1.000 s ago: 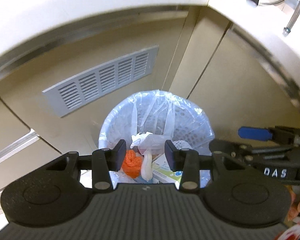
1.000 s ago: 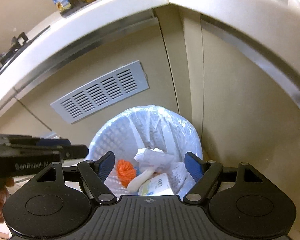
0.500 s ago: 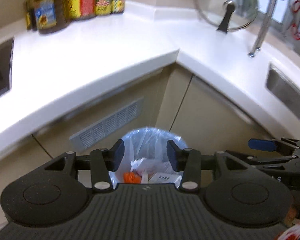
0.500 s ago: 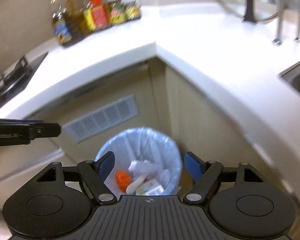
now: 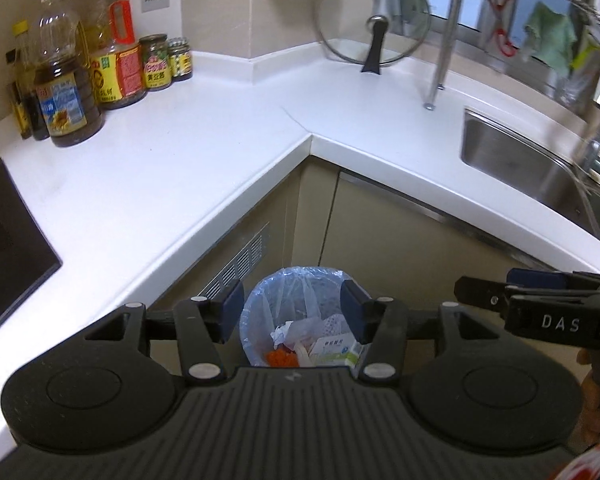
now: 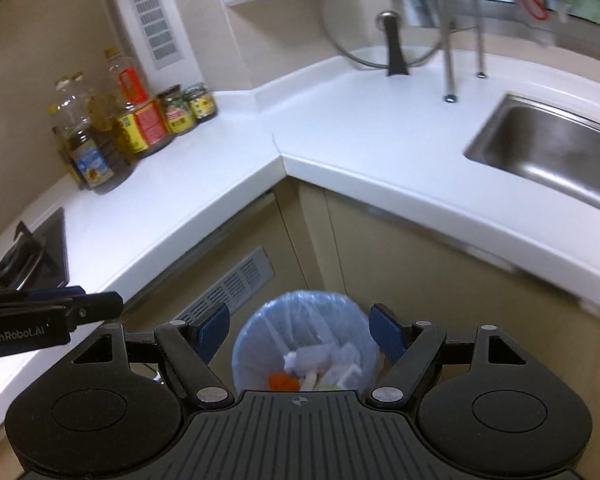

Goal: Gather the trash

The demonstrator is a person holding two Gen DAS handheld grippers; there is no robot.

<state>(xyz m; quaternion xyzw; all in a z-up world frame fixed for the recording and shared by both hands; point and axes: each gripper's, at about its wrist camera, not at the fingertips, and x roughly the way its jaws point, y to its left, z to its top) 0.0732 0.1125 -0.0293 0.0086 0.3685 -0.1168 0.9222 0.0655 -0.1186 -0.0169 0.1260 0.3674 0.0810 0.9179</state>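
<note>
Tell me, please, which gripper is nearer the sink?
Right. The right gripper hangs above the bin on the side toward the sink; the left gripper is farther off, toward the stove.

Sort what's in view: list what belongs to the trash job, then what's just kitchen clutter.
Job:
- lined trash bin
- orange scrap, crumpled paper, small carton in it
- left gripper, right gripper, both empty

Just there:
- oil bottles
- jars
- glass lid
- sink
- stove

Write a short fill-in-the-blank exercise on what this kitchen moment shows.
1. The trash bin is lined with a pale ____ bag.
2. The glass lid leans against the ____.
3. Nothing is between the fingers of the left hand-held gripper, whose jaws are ____.
4. The bin stands on the floor in the ____ of the cabinets.

Missing: blue; wall; opening; corner
</note>
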